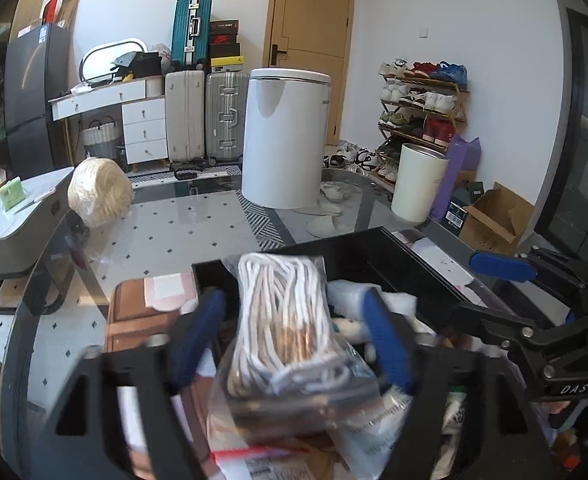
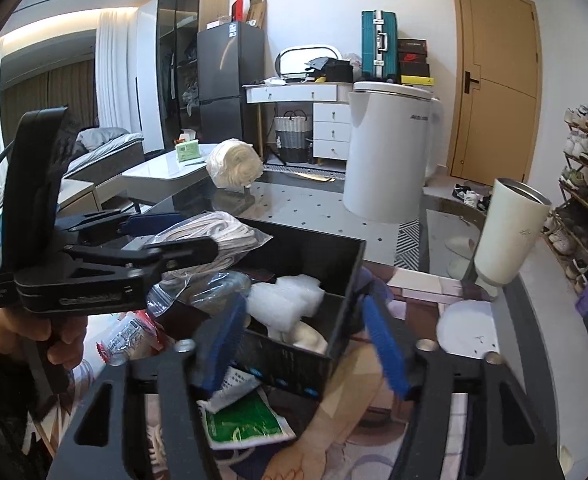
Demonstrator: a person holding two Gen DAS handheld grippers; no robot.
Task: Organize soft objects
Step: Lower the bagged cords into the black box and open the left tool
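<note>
Glass tabletop [image 1: 198, 224] is stretching across a cluttered room, carrying a tall white lidded bin [image 1: 284, 138], a cream tumbler [image 1: 417, 184] and a wound ball of pale cord [image 1: 99, 192] sitting well apart at the far left, while suitcases, a shoe rack and a wooden door are lining the wall behind. Near the front edge a black open box [image 2: 326, 256] is sitting, holding crumpled white bubble wrap [image 2: 284, 300] and other soft packets. Left gripper [image 1: 292, 334] is hovering over the box's near end with its blue pads spread wide on either side of a clear bag of white rope [image 1: 284, 320]; the pads are standing clear of the bag, which is lying tilted over the box rim, partly inside. Seen from the right wrist, a hand [image 2: 34, 332] is clutching that tool's black handle. Right gripper [image 2: 300, 344] is hanging open too, its blue fingers [image 2: 384, 348] straddling the near right corner of the box without pinching anything, and a green and white packet [image 2: 246, 420] is lying just below them on the printed mat
</note>
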